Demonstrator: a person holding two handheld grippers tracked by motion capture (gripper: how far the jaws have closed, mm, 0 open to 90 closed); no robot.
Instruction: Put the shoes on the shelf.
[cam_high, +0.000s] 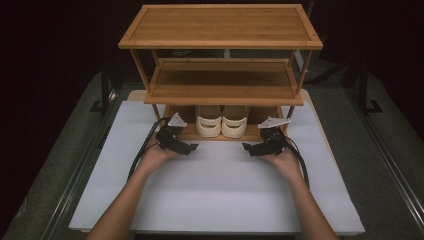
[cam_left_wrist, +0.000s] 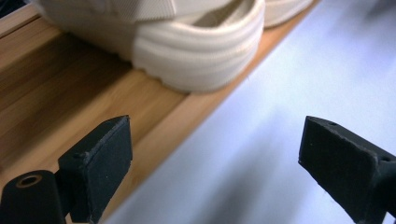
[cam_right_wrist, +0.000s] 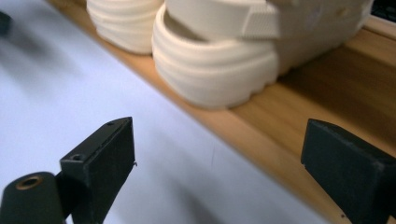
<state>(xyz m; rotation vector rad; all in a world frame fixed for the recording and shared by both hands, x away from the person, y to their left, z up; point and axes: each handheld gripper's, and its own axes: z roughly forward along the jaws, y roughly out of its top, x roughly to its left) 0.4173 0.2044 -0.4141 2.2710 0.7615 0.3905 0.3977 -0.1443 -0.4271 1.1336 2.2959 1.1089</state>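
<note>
My left gripper (cam_high: 192, 148) and right gripper (cam_high: 247, 148) hover low at the frame's centre over the white foam-covered table (cam_high: 220, 195), both with jaws spread wide and nothing between them. Just beyond, the pair of cream ribbed rubber sandals (cam_high: 221, 121) sits side by side on the bottom board of the three-tier bamboo rack (cam_high: 220, 27).

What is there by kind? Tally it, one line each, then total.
Cream shoes: 2, left one, right one, side by side on the bottom shelf
Wooden shelf rack: 1
Claws: 2, left claw, right claw, both open with nothing in them
White table mat: 1
Total: 6
</note>
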